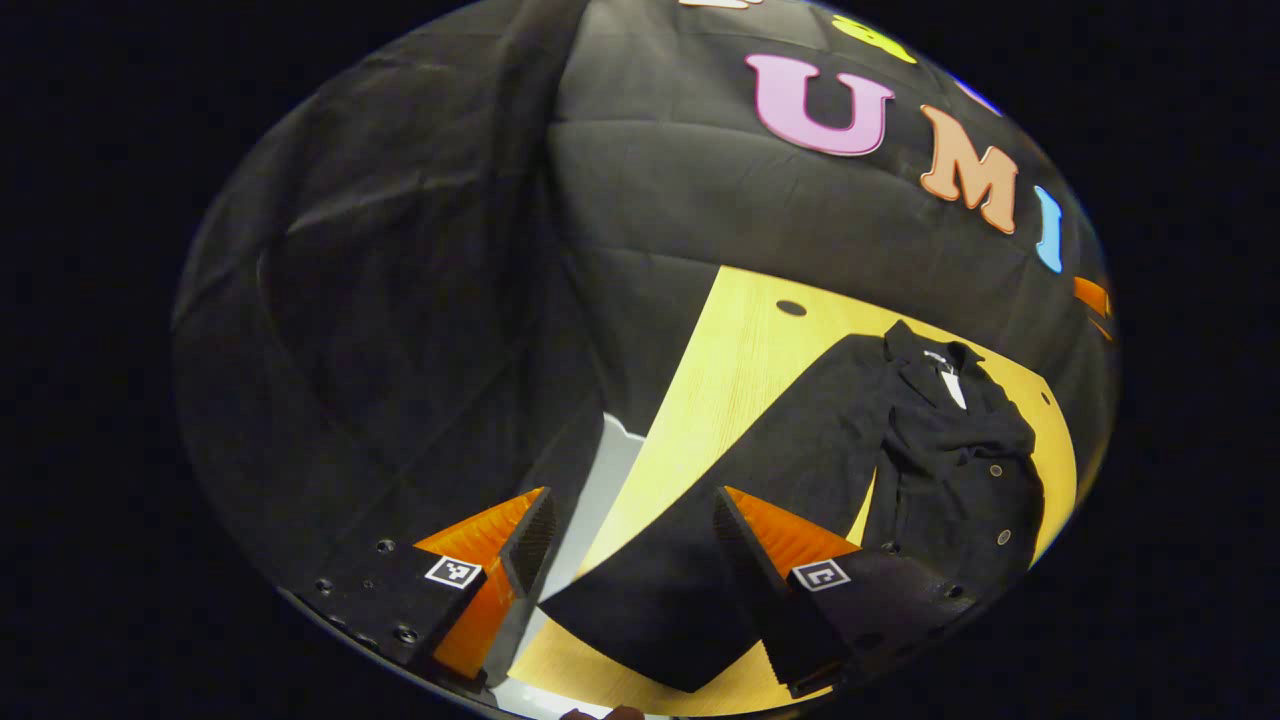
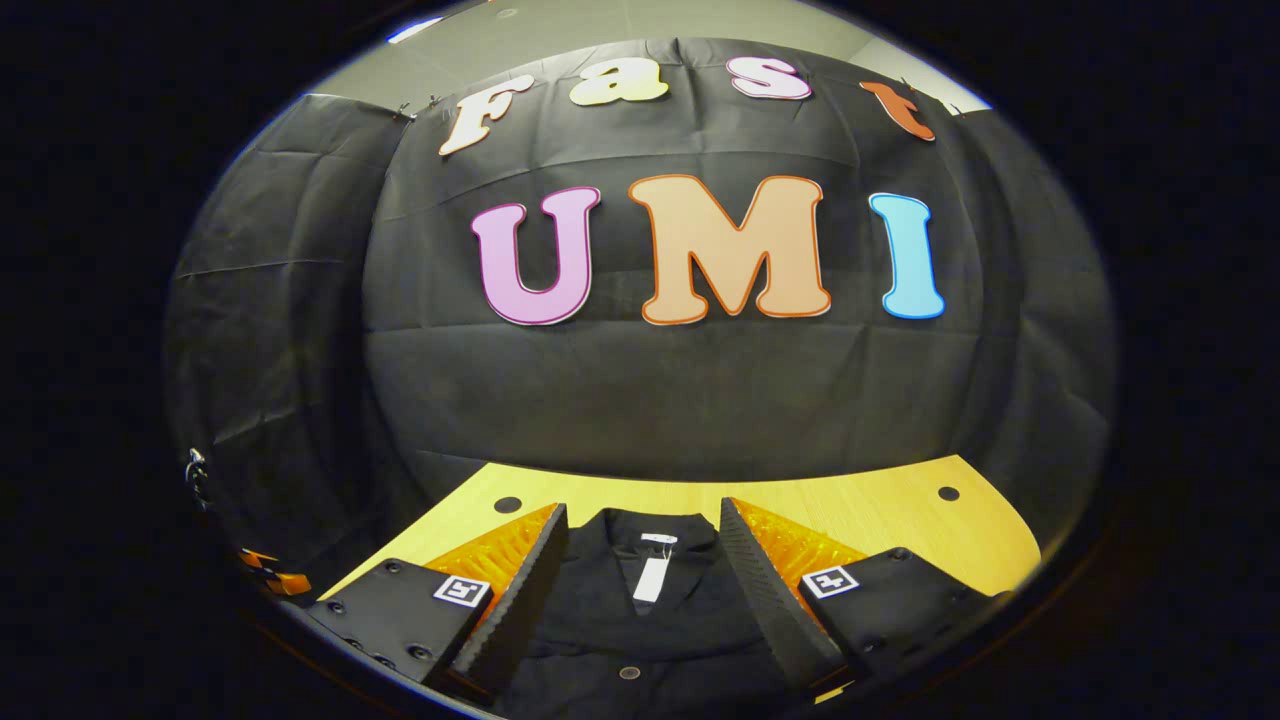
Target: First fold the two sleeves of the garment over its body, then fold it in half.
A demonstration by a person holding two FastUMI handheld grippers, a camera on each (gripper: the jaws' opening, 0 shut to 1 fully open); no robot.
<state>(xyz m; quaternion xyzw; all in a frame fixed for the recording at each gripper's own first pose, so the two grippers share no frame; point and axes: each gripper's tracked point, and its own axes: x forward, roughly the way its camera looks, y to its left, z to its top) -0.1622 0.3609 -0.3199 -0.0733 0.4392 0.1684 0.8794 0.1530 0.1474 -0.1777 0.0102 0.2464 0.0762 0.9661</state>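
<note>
**Black coat flat, one sleeve waiting**

Black cloth lay spread on the wooden table [image 1: 740, 350]: the garment [image 1: 950, 470], collar far, with one sleeve [image 1: 700, 560] stretched toward the left gripper [image 1: 630, 560]. Both it and the right gripper [image 2: 640, 590], poised above the collar [image 2: 650, 535], stood spread, holding nothing. The fold would probably go best by pinching the cuff, lifting it low and laying it smoothly across the buttons.

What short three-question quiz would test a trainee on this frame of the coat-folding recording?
1. True or false: the black coat lies on the wooden table with one sleeve stretched out sideways.
2. Which shows between the right gripper fingers: (a) collar with white tag, (b) hem, (c) cuff?
3. Fill in: the left gripper is ____ (open/shut).

Key: 1 true; 2 a; 3 open.
</note>
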